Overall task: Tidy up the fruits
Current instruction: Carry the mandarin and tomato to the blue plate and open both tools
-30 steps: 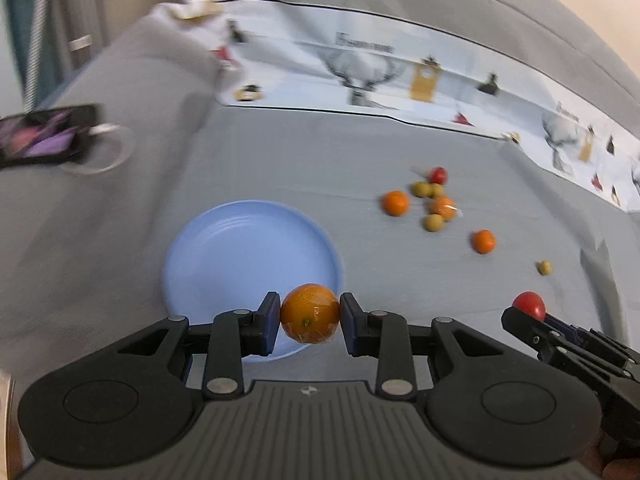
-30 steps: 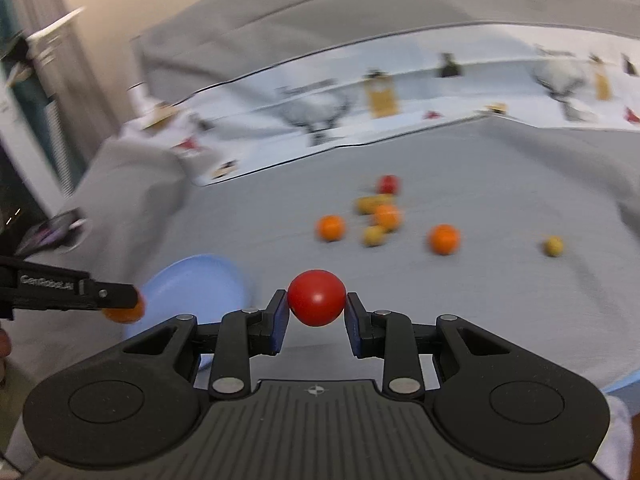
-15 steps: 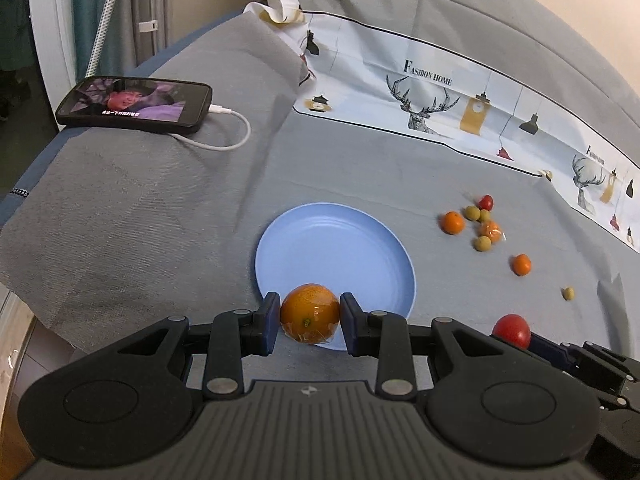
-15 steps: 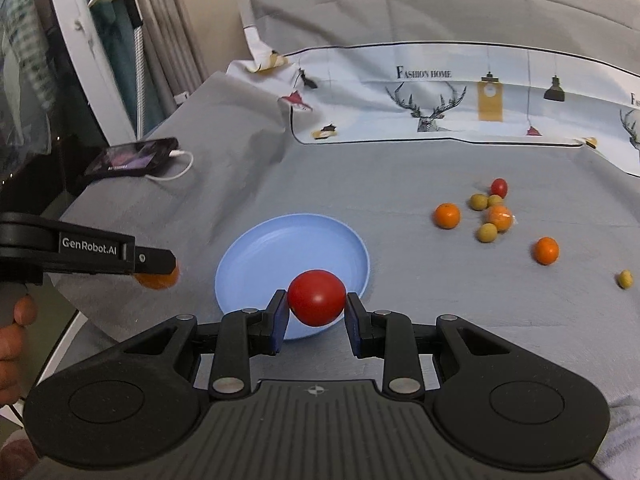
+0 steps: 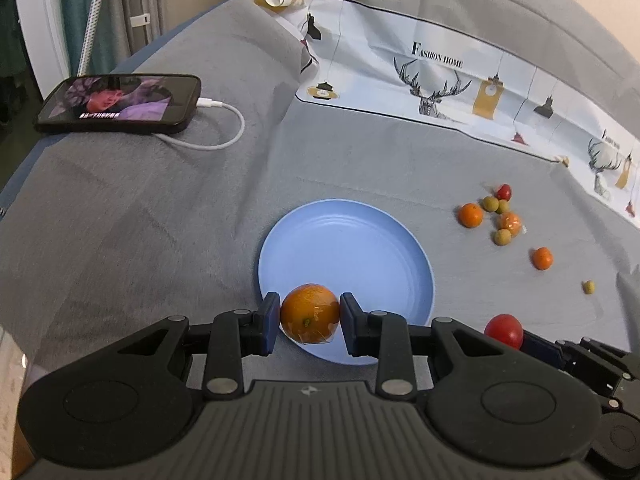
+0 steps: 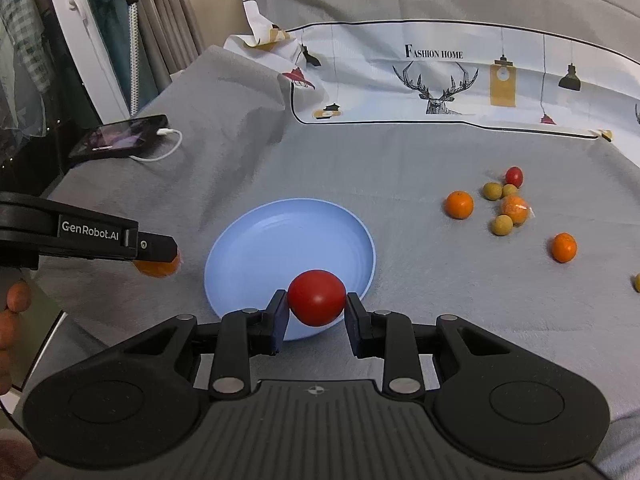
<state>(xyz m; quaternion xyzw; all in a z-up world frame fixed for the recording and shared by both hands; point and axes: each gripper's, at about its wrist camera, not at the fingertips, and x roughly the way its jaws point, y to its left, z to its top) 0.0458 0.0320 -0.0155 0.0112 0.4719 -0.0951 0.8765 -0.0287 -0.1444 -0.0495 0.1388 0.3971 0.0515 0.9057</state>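
My left gripper (image 5: 310, 314) is shut on an orange (image 5: 310, 312) and holds it above the near rim of the blue plate (image 5: 348, 240). My right gripper (image 6: 317, 303) is shut on a red tomato (image 6: 317, 297) above the plate's near edge (image 6: 280, 232). In the right wrist view the left gripper's finger (image 6: 120, 236) comes in from the left with the orange (image 6: 158, 267) under it. In the left wrist view the tomato (image 5: 504, 330) shows at lower right. Several small fruits lie right of the plate: oranges (image 5: 470, 215), green ones (image 5: 502, 237), a small red one (image 5: 504, 192).
A phone (image 5: 120, 103) with a lit screen and a white cable (image 5: 216, 140) lies at the far left on the grey cloth. A printed white cloth (image 5: 460, 80) runs along the back. The cloth's left edge drops off beside the phone.
Both grippers have drawn back and swung left with their fruits still held. The plate has shifted toward the middle of both views and the phone has come into view.
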